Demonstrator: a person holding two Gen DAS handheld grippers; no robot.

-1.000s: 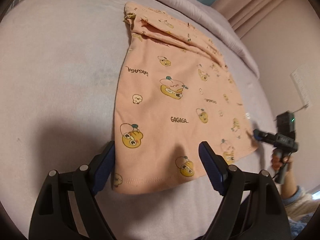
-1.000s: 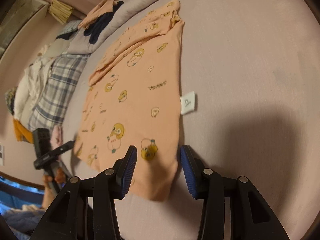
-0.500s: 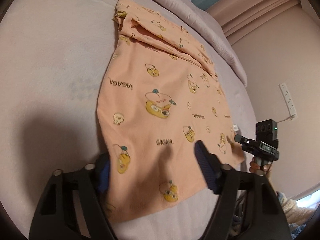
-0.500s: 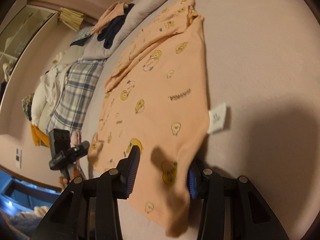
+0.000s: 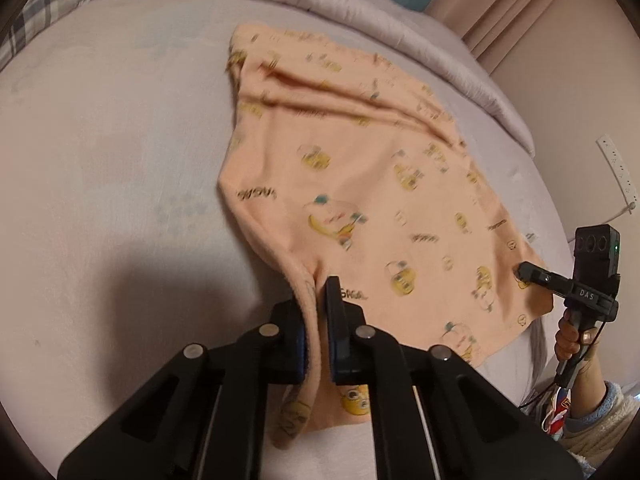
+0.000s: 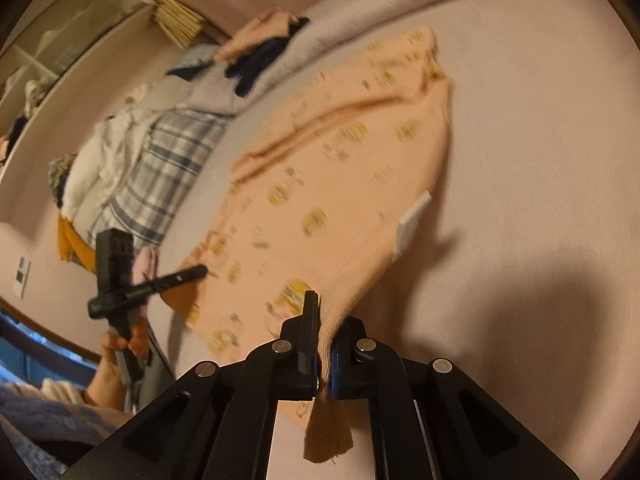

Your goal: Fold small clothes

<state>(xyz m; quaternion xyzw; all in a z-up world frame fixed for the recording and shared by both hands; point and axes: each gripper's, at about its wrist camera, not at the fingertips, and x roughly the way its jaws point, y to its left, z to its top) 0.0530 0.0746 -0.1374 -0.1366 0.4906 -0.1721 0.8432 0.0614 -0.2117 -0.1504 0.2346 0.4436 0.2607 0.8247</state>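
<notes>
Pinched between black jaws: a peach garment (image 5: 360, 208) printed with yellow cartoon figures. Beyond them, pale lilac bedding (image 5: 120, 140) and blue-and-white plaid cloth (image 6: 160, 172).

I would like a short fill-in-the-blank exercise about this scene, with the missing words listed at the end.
1. The peach cotton shirt with yellow cartoon prints lies on a pale ____.
2. The left gripper is shut on the shirt's ____.
3. The right gripper is ____ on the same shirt.
4. The small white label sticks out from the shirt's ____.

Missing words: bed; hem; shut; side
</notes>
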